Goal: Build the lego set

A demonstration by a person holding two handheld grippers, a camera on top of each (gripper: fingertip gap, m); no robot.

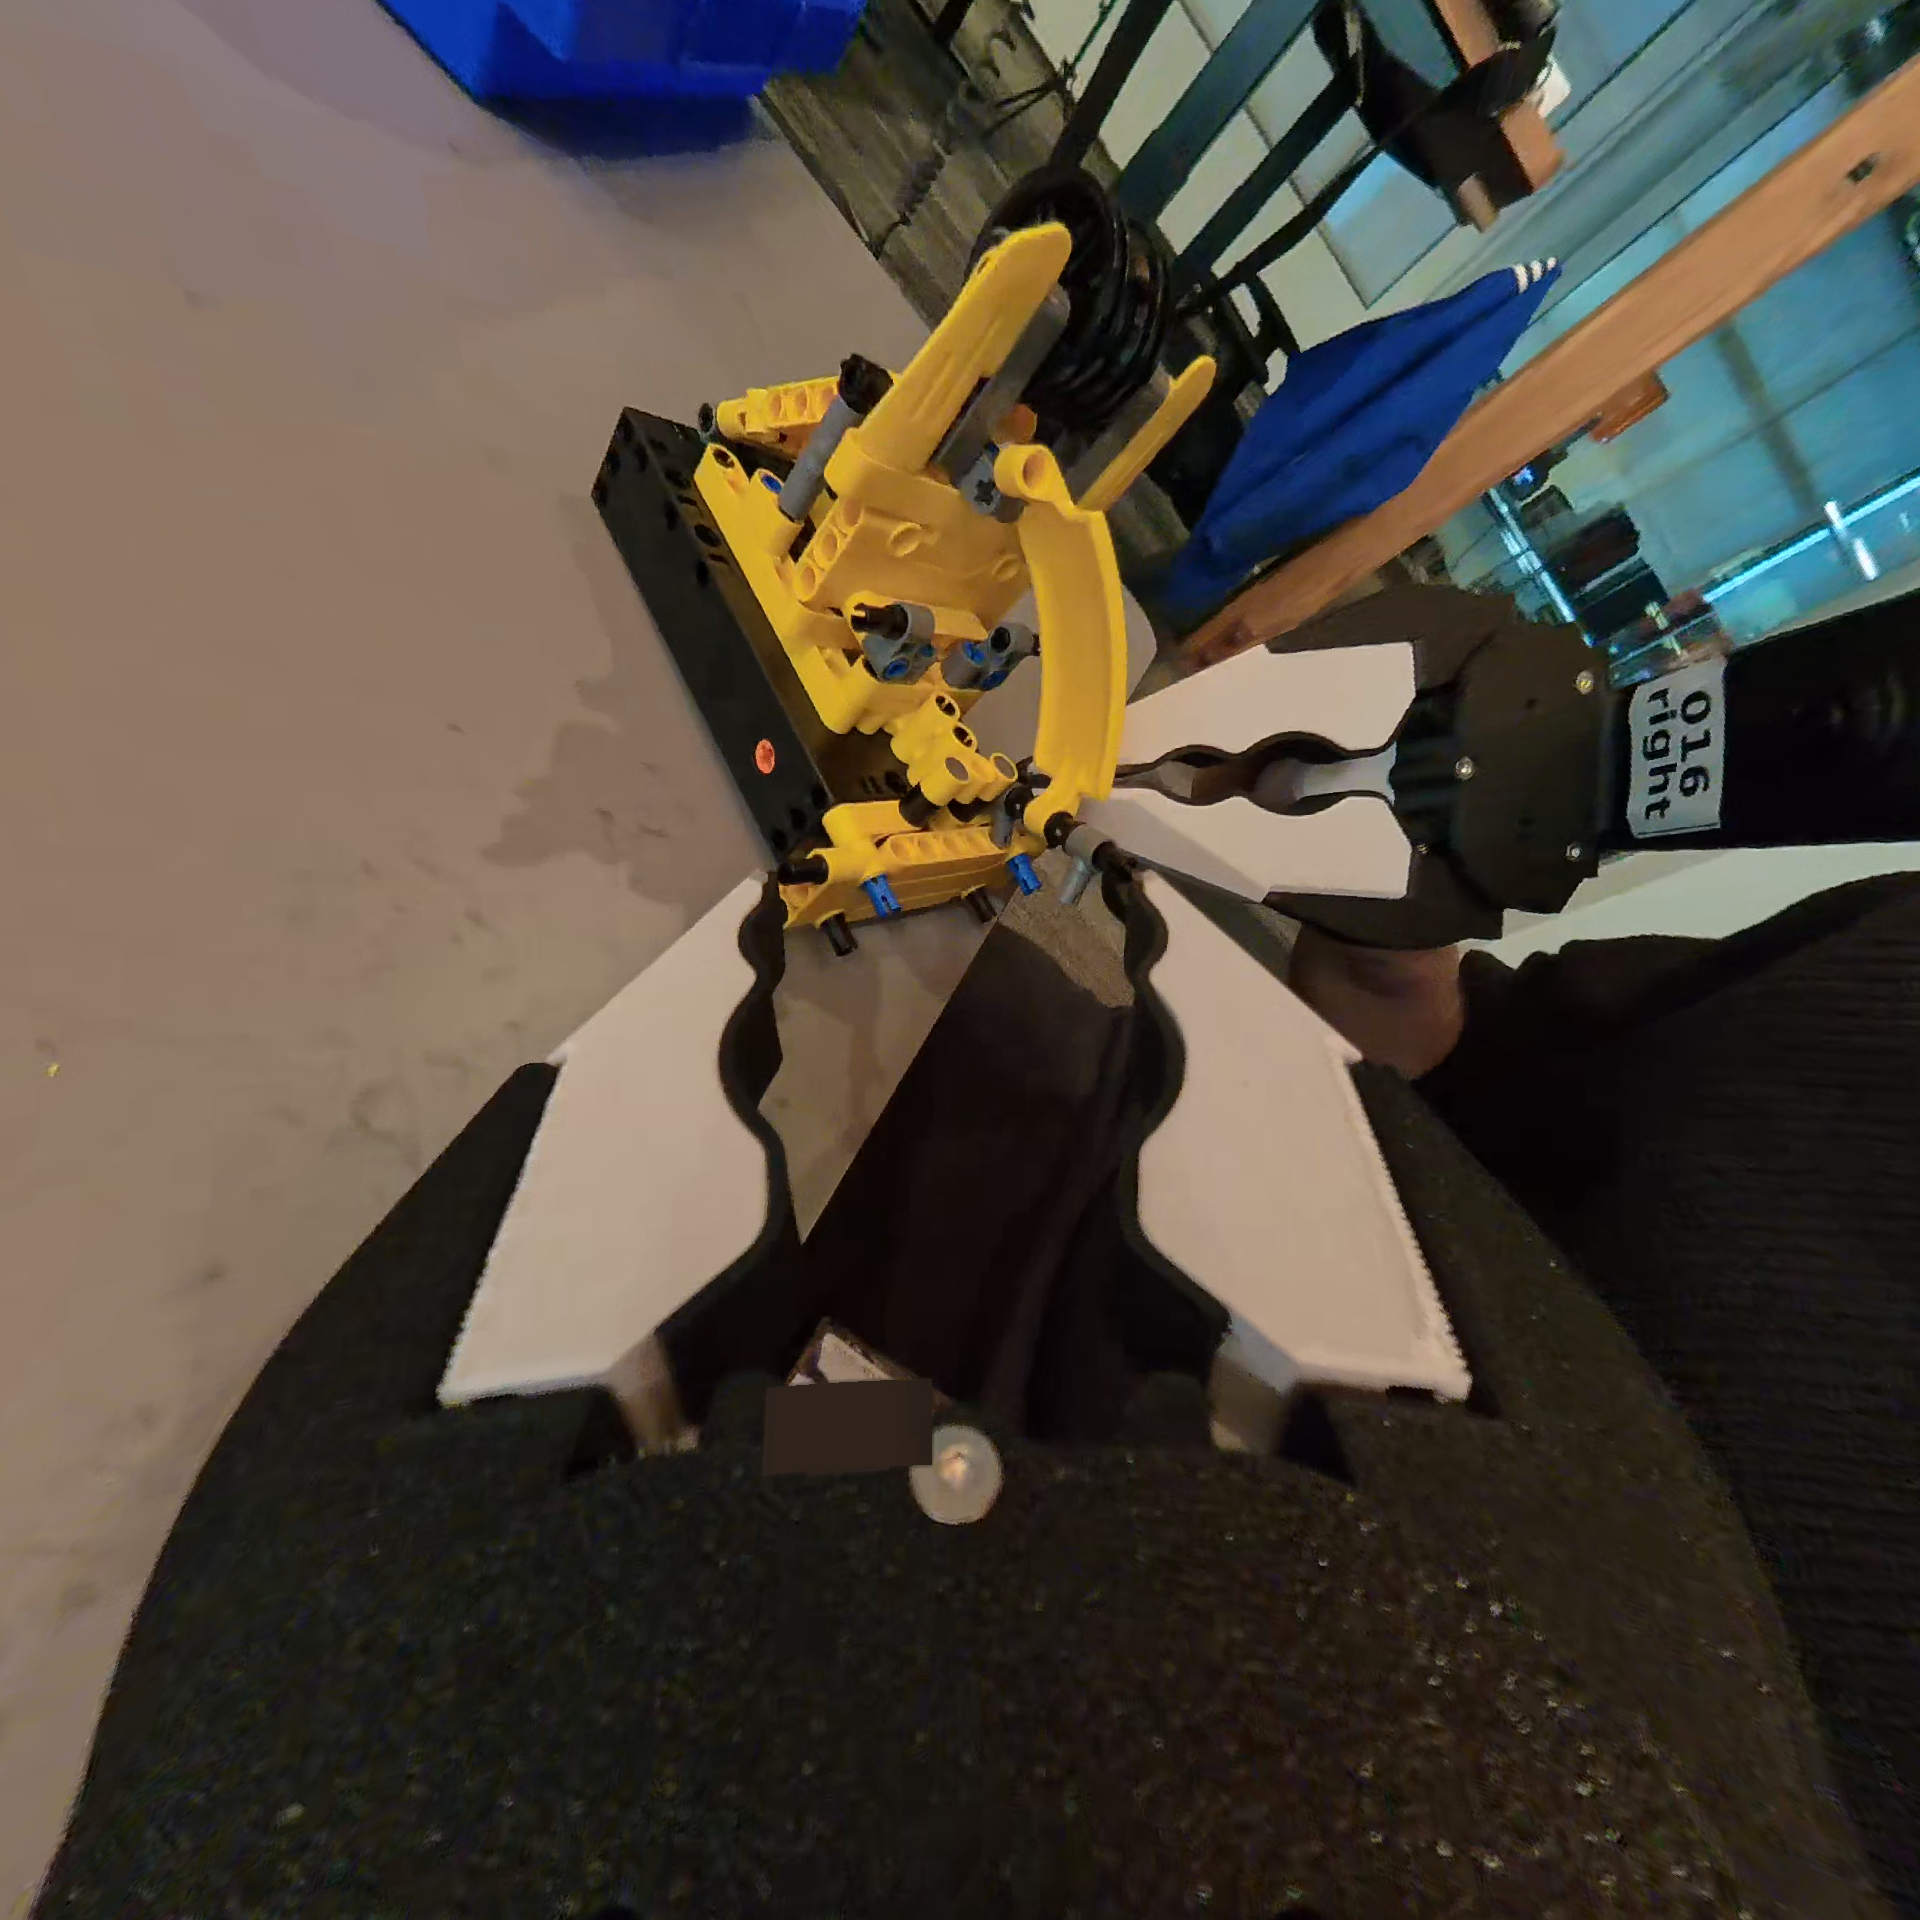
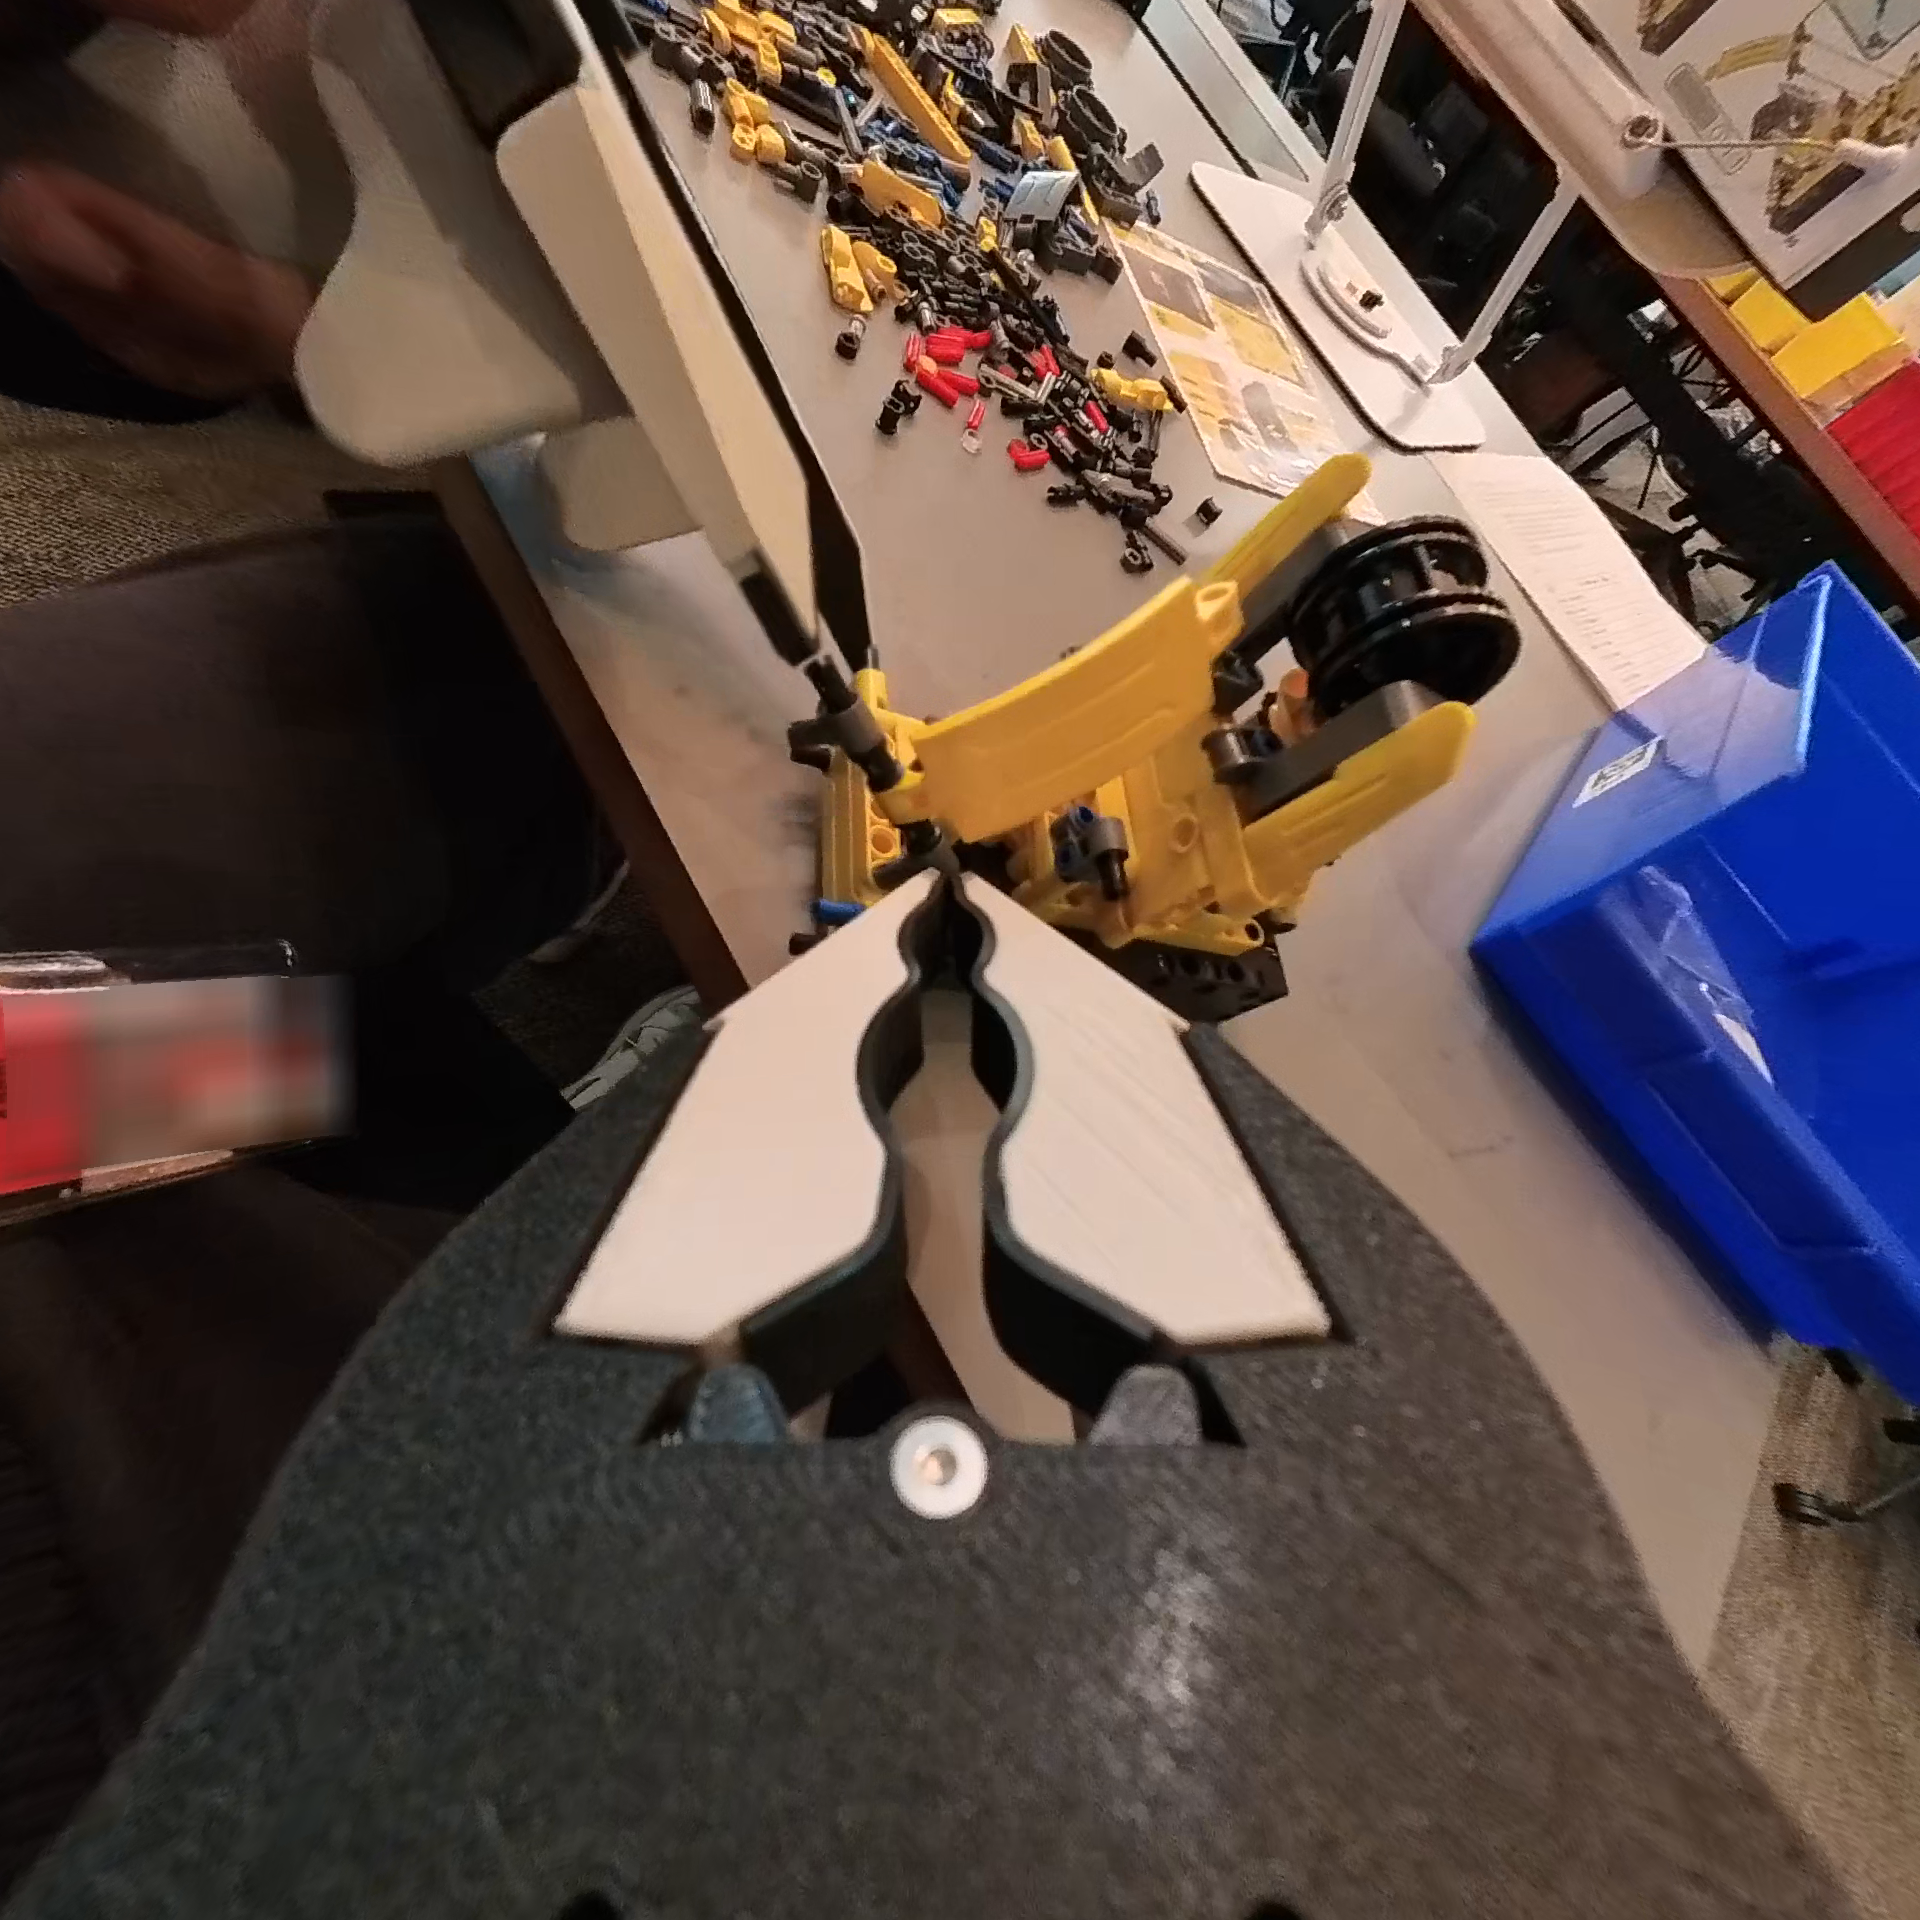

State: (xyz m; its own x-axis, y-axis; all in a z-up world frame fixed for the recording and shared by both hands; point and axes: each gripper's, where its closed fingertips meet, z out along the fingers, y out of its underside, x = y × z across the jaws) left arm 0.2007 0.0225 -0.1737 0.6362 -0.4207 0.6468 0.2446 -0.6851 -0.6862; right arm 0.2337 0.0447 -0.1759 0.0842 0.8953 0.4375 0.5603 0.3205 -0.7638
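A yellow building-toy model on a black base, with a black wheel at its far end, stands at the table's edge. My left gripper has its jaws wide apart, and both tips touch the ends of the model's near yellow beam. My right gripper comes in from the right, shut on a small black pin at the foot of the yellow arc. In the right wrist view my right gripper pinches at the model, and the left gripper looks blurred.
A blue bin stands to the model's right. A pile of loose parts, an instruction sheet and a white lamp base lie farther back. The grey table ends just beside the model. A person's dark sleeve is behind the right gripper. Left tips to right tips: about 5 cm.
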